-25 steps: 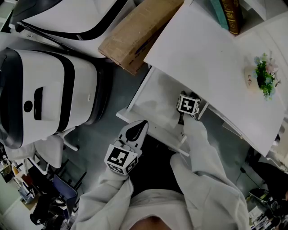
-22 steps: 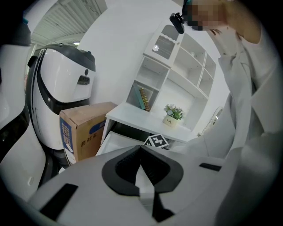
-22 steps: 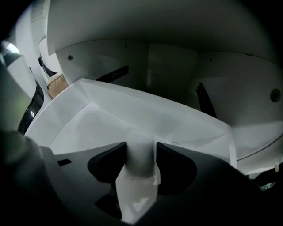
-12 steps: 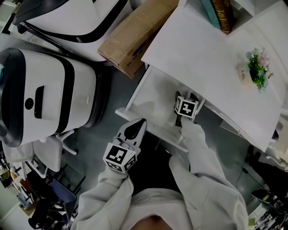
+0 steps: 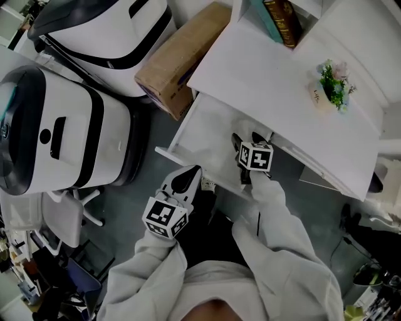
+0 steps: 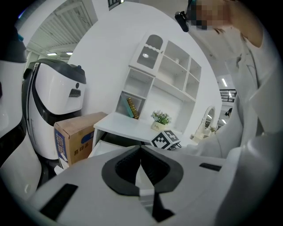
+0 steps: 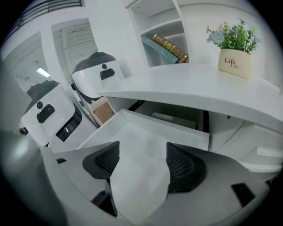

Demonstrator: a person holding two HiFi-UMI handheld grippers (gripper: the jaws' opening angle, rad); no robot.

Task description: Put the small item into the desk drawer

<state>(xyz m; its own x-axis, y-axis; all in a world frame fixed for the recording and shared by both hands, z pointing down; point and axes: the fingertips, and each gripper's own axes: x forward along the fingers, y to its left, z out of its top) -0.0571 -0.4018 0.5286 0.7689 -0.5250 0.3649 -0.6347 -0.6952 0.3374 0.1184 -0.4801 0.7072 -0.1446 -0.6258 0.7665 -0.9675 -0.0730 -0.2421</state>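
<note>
Right fingers [image 7: 185,165] freshly apart, seemingly empty

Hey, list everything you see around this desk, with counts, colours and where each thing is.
desk: one, white, upper right of head view
drawer: one, white, open under the desk
cardboard box: one, brown, floor left of the desk
potted plant: one, green in pale pot, on the desk
books: two, teal and brown, shelf behind the desk
machines: two, white with black bands, floor at left
sleeves: two, white, bottom centre
left gripper: one, white, near the drawer's front, fingers together
right gripper: one, white, over the drawer, fingers just opened, nothing between
</note>
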